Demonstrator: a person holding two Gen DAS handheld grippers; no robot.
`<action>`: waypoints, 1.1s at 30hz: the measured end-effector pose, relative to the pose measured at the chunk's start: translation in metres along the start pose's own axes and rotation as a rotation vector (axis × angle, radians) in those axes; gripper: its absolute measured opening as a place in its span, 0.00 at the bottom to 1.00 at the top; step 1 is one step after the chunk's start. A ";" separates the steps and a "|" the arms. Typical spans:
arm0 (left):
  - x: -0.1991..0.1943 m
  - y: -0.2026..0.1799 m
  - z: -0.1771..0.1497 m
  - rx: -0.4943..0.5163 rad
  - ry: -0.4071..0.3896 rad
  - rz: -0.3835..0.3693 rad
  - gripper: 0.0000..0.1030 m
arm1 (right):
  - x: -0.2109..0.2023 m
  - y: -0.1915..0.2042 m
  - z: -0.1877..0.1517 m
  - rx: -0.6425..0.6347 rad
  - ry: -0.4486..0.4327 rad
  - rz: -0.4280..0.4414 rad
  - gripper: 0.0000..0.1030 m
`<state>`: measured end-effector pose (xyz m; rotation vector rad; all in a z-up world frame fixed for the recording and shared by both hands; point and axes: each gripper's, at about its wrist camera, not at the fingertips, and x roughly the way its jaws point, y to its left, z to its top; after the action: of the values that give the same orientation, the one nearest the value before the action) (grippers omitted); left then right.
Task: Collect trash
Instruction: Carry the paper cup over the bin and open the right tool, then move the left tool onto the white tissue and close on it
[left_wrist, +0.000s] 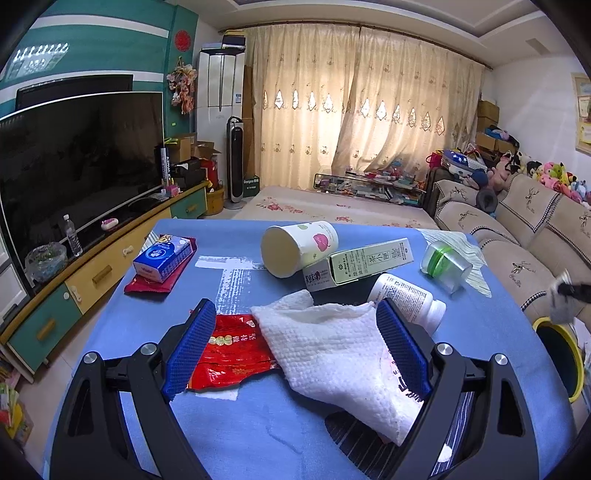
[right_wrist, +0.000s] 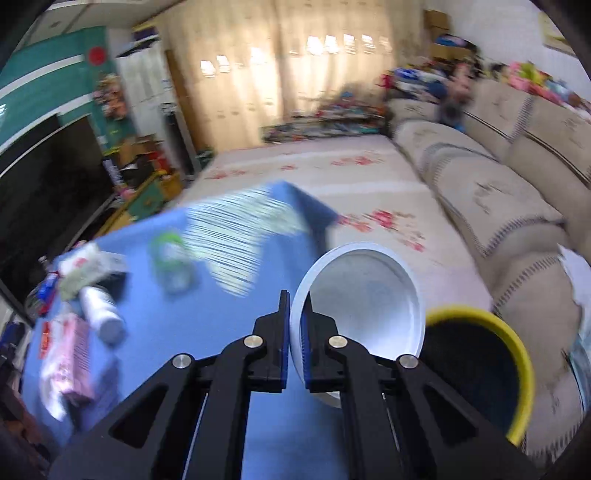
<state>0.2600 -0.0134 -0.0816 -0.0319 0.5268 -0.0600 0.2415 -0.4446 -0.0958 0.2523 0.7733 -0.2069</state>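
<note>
Pinching a white bowl by its rim, the right gripper nears the yellow bin; the left gripper, jaws spread, straddles a paper towel. Much trash remains on the counter.

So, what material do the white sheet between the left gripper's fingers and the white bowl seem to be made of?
White sheet: probably paper towel; matte, dimpled embossing, soft folds.
White bowl: probably thin disposable plastic or foam; smooth, slightly glossy, thin rim pinched by the right gripper.
</note>
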 end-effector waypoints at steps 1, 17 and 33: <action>0.000 0.000 0.000 0.003 0.000 0.002 0.85 | 0.000 -0.011 -0.005 0.013 0.006 -0.026 0.05; -0.005 -0.007 0.000 0.015 -0.006 -0.046 0.89 | 0.050 -0.118 -0.067 0.186 0.184 -0.225 0.22; 0.018 -0.025 -0.010 0.082 0.094 -0.081 0.88 | 0.044 -0.108 -0.081 0.161 0.163 -0.219 0.30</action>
<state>0.2695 -0.0398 -0.0983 0.0296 0.6168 -0.1627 0.1887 -0.5272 -0.1986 0.3400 0.9482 -0.4612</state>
